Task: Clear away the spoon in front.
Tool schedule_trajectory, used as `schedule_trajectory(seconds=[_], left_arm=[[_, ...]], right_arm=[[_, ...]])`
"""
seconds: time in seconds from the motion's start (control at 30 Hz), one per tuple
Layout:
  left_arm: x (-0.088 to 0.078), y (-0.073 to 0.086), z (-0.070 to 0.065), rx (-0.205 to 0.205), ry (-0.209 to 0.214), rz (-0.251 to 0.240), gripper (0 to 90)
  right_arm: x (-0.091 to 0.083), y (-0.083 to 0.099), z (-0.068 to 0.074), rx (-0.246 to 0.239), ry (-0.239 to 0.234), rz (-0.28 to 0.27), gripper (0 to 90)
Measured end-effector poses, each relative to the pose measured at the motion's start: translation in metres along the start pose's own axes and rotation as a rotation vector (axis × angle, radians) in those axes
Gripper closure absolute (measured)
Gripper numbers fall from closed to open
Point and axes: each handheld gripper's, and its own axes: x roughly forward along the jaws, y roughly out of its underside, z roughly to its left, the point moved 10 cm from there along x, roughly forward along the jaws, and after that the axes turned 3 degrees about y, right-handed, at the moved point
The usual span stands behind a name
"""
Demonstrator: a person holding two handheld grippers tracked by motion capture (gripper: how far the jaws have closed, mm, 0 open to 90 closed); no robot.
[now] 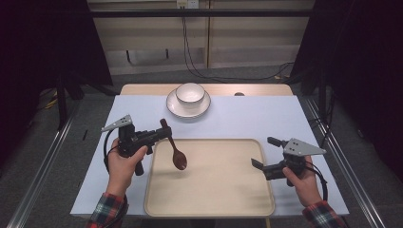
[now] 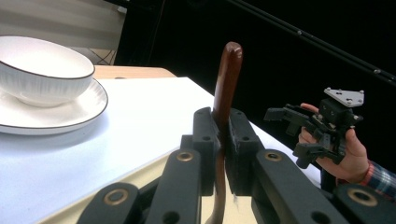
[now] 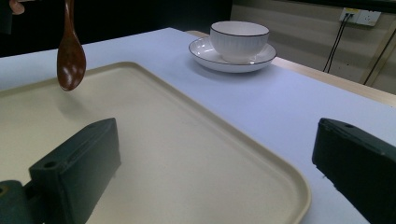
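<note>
A dark brown wooden spoon [image 1: 175,148] hangs above the left part of the beige tray [image 1: 228,199], bowl end down. My left gripper [image 1: 165,134] is shut on the spoon's handle [image 2: 227,88], which sticks up between the jaws in the left gripper view. The spoon's bowl [image 3: 70,58] shows above the tray [image 3: 196,140] in the right gripper view. My right gripper [image 1: 264,153] stands open at the tray's right edge, nothing between its fingers [image 3: 79,158]. It also appears far off as the right gripper [image 2: 292,133] in a hand.
A white bowl [image 1: 190,93] sits on a white saucer [image 1: 173,107] at the back middle of the pale blue table cover [image 1: 247,116]. The same bowl [image 2: 42,70] and bowl [image 3: 239,37] show in both gripper views. Black curtains flank the table.
</note>
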Motion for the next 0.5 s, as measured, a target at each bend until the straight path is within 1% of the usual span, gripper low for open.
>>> schedule_trajectory(seconds=[0.13, 0.2, 0.27, 0.3, 0.4, 0.43, 0.47, 0.5], left_arm=[[-0.001, 0.004, 0.001, -0.011, 0.002, 0.0, 84.0], [-0.001, 0.006, 0.001, -0.002, 0.002, 0.009, 84.0], [-0.001, 0.007, 0.0, -0.01, 0.006, 0.007, 83.9], [-0.001, 0.008, 0.0, -0.006, 0.005, 0.013, 84.0], [0.0, 0.01, -0.001, -0.014, 0.009, 0.014, 83.9], [0.0, 0.011, -0.001, -0.004, 0.01, 0.022, 84.0], [0.0, 0.011, -0.002, -0.008, 0.015, 0.021, 84.0], [0.0, 0.012, -0.002, -0.01, 0.011, 0.023, 84.0]], right_arm=[[0.0, 0.0, 0.001, -0.001, -0.005, 0.0, 0.8], [0.0, 0.0, 0.0, -0.003, -0.006, 0.0, 0.8], [0.001, 0.001, 0.001, -0.002, -0.009, 0.005, 0.8], [0.001, 0.001, 0.001, -0.003, -0.007, 0.002, 0.8], [0.001, 0.001, 0.0, -0.005, -0.006, 0.002, 0.9], [0.001, 0.001, 0.0, -0.004, -0.005, 0.002, 0.8], [0.001, 0.001, 0.001, -0.005, -0.007, 0.002, 0.8], [0.001, 0.001, 0.001, -0.002, -0.005, 0.001, 0.8]])
